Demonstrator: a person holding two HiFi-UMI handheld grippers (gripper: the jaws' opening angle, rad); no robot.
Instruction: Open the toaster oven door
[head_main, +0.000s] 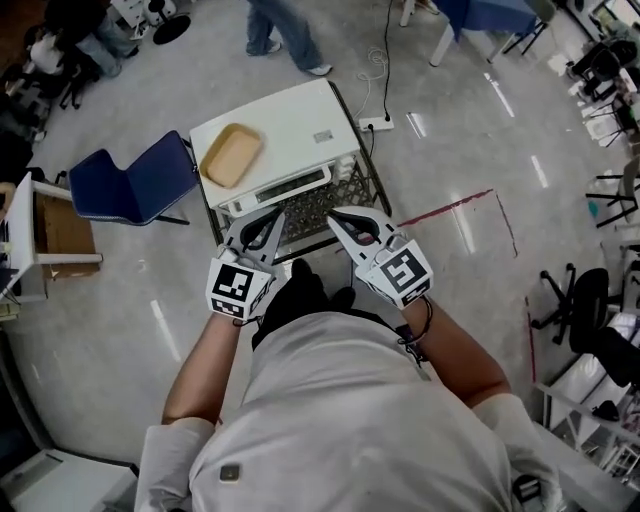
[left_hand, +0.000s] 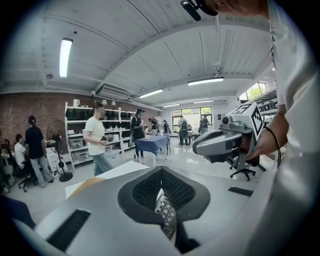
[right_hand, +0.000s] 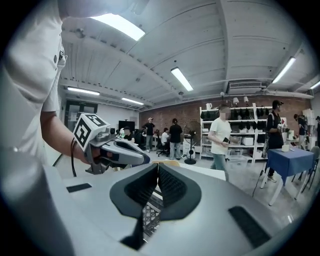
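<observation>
Two grippers, one toaster oven, door shut.
One white, box-shaped toaster oven (head_main: 285, 125) stands on a black wire-mesh stand (head_main: 322, 203), its front toward the person. One shallow tan tray (head_main: 231, 155) lies empty on the oven's flat top. The left gripper (head_main: 277, 217) and right gripper (head_main: 334, 214), grey with ribbed black pads, each have jaws pressed together on nothing, tips near the oven's front. One blue chair (head_main: 130, 180) stands at left.
</observation>
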